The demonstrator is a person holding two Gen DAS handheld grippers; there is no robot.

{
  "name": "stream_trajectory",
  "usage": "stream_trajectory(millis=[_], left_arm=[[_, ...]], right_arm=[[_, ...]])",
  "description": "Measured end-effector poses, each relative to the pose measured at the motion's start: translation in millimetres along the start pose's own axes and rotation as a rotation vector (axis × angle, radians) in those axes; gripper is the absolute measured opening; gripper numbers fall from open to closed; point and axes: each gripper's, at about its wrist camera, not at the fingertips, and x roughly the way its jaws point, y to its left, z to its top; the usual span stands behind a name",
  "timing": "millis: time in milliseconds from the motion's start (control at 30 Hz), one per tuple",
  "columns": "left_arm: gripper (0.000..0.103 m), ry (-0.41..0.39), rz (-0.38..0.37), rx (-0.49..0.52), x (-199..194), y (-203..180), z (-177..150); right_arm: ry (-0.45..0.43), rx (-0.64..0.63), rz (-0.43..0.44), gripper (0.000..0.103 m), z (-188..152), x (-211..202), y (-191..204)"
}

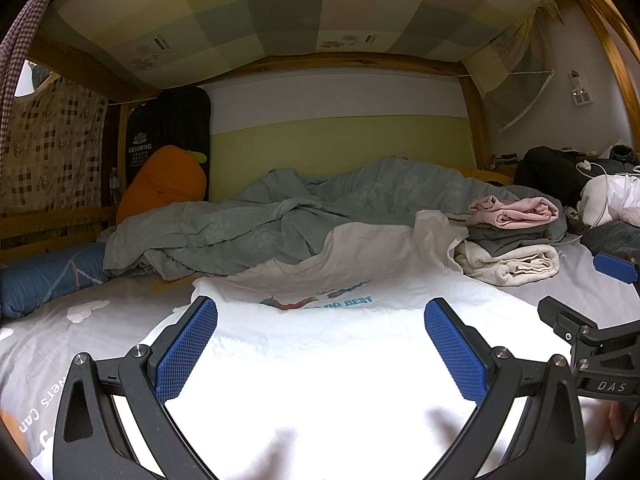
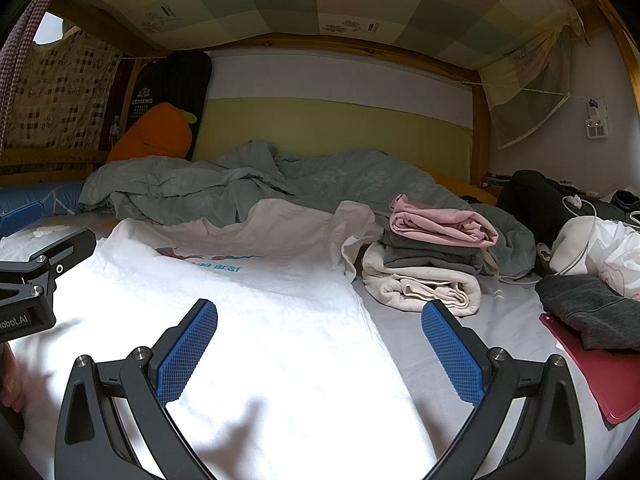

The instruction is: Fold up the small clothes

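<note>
From my left wrist view I count one orange carrot cushion at the centre left, one rumpled grey-green duvet across the middle, and one stack of three folded garments at the centre right, pink on top. One white T-shirt with blue lettering lies flat on the bed sheet, filling the lower centre. My left gripper hangs over it, pads spread wide, holding nothing. In the right wrist view my right gripper is equally spread over the shirt's right edge, with one red flat board at the lower right.
</note>
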Motion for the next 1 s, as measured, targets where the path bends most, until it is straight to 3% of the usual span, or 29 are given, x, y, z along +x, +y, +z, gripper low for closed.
stream_trajectory(millis=[1000], left_arm=[[0.103, 0.014, 0.018, -0.001, -1.8, 1.4, 0.5]], right_arm=[[0.002, -0.004, -0.003, 0.103, -0.3, 2.6, 3.3]])
